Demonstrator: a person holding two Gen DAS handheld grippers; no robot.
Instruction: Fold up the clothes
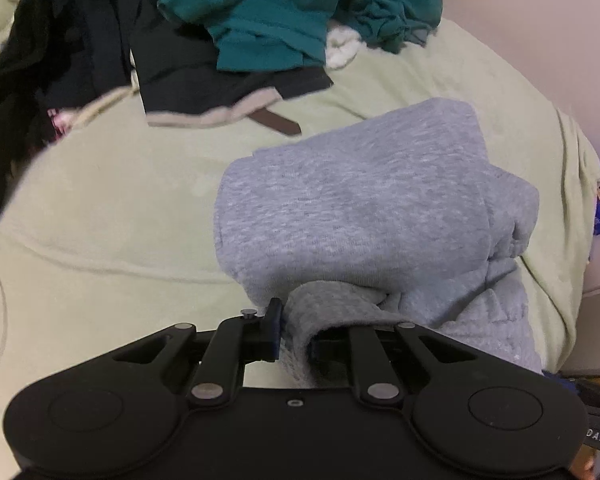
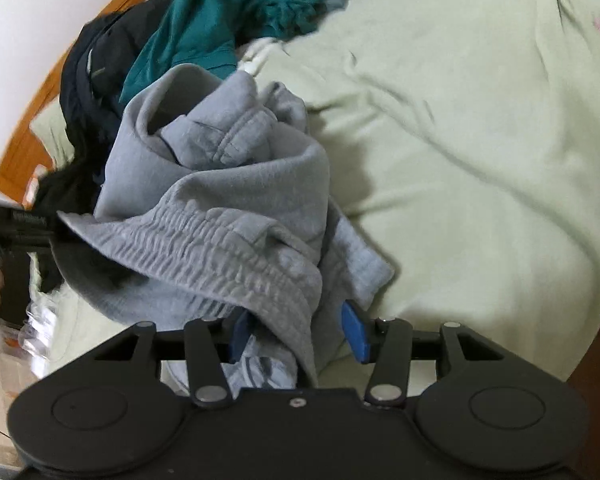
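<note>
Left hand-held gripper is clenched on a bunched fold of the grey sweatpants, which lie folded on the pale green bed. Beyond them a teal top sits on dark clothes.

Right hand-held gripper stands released, its blue pads apart around the sweatpants' waistband, crumpled cloth blocking the pile behind.
</note>
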